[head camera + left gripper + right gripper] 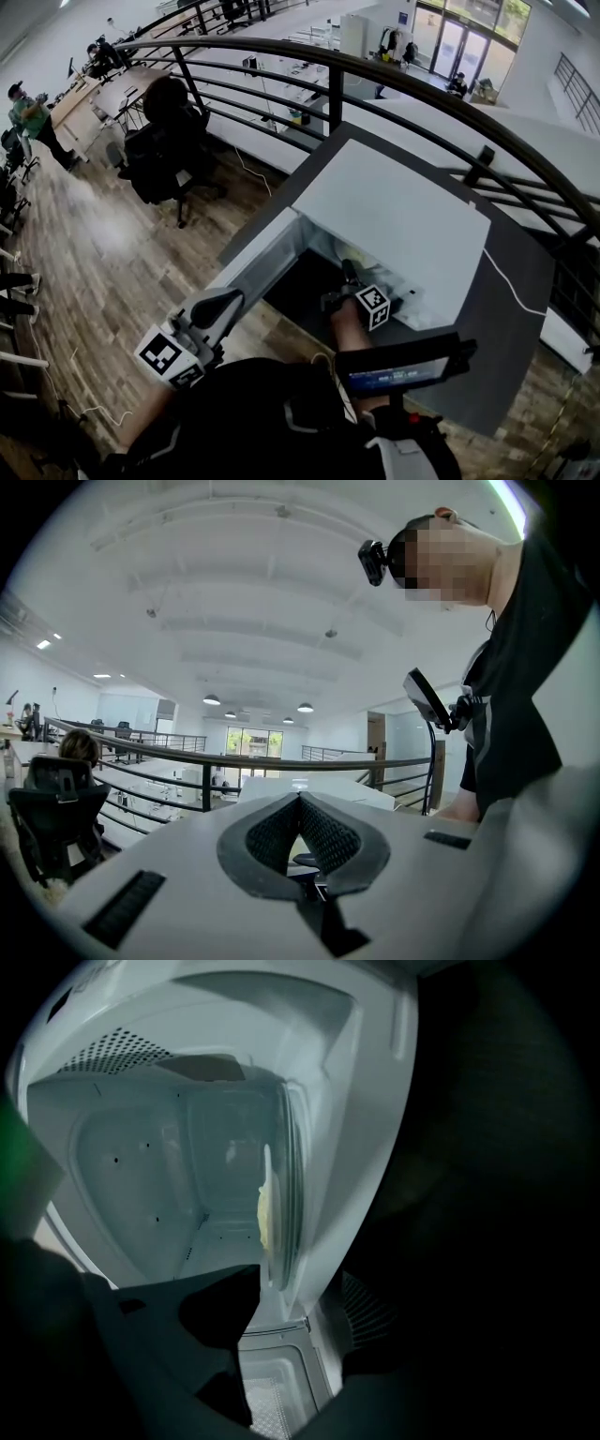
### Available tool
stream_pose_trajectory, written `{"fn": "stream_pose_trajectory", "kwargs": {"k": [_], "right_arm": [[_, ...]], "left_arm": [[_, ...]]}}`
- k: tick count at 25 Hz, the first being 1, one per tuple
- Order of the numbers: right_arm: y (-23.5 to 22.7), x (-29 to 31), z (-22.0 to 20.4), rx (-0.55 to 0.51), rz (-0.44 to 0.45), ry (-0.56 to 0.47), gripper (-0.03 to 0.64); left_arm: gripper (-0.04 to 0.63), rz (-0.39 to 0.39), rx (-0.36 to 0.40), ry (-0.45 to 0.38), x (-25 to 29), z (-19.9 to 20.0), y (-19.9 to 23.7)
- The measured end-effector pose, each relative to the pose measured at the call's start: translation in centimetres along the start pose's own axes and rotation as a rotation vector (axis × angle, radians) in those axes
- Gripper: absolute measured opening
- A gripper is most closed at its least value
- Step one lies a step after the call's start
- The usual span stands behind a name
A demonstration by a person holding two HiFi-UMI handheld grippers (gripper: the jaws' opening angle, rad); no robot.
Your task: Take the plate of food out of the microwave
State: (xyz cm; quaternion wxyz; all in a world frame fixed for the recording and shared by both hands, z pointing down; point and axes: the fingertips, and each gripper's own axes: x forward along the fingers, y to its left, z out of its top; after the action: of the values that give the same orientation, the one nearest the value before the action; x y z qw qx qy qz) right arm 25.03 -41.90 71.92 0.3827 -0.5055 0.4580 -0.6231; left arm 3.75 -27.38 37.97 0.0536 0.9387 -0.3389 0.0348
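Room: office mezzanine, white boxy microwave (pixel 394 216) centre frame
Right gripper (pixel 298 1279): spread beside clear glass plate (pixel 284 1194) of yellow food (pixel 263 1215)
Left gripper (pixel 300 801): pinched, empty
Risk: shallow grip tilts plate

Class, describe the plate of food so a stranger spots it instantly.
Find the white microwave on the dark table. Inside its open cavity, just ahead of the right claw, is the plate: the only item there, carrying pale yellow food.
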Motion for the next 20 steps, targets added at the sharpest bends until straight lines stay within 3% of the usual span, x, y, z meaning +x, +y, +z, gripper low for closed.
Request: {"fn": "stream_pose_trajectory", "kwargs": {"k": [15,20], "right_arm": [[-0.1,2.6,0.8,0.135,0.003,-0.06,0.253],[-0.6,2.4,0.8,0.149,0.002,-0.066,0.253]], "left_arm": [[0.005,0.083,0.012,0.052,-0.6,-0.4,1.1],[0.005,0.067,0.024,0.054,-1.0,-0.5,0.5]]}}
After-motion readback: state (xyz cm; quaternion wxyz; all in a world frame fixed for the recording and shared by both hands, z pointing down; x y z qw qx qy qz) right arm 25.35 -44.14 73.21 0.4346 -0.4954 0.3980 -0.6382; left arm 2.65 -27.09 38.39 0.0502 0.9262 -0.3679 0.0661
